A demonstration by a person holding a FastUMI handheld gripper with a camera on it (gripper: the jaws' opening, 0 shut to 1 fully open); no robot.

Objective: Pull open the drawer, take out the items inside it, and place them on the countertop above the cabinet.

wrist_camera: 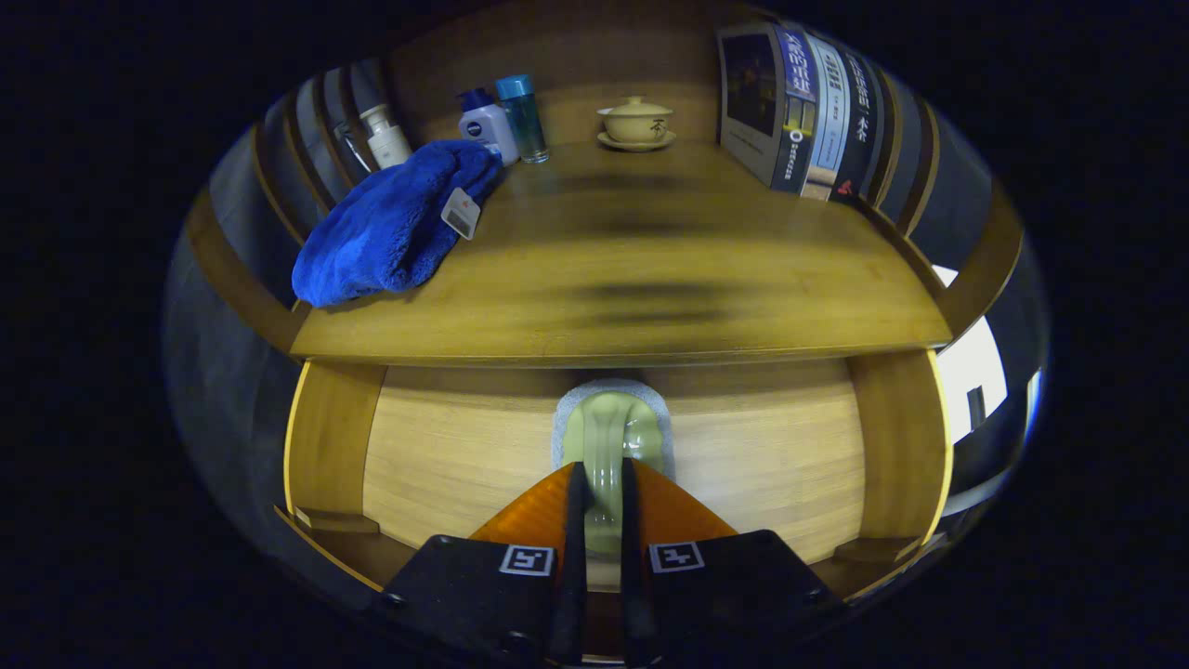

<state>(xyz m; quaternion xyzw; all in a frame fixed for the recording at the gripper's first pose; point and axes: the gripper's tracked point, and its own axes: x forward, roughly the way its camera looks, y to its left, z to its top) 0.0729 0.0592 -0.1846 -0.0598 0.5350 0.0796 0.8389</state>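
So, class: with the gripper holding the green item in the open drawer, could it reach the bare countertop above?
Probably yes: the gripper is shut on the green item, and the countertop just above looks bare between the blue cloth and books.

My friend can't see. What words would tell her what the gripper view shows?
The gripper is shut on a pale green brush inside the open drawer. Above, the countertop holds a blue towel, bottles, a lidded cup and books.

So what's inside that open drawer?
A pale green brush with a grey-white base lies in the drawer; the tool is shut on its handle. The countertop hides the drawer's back.
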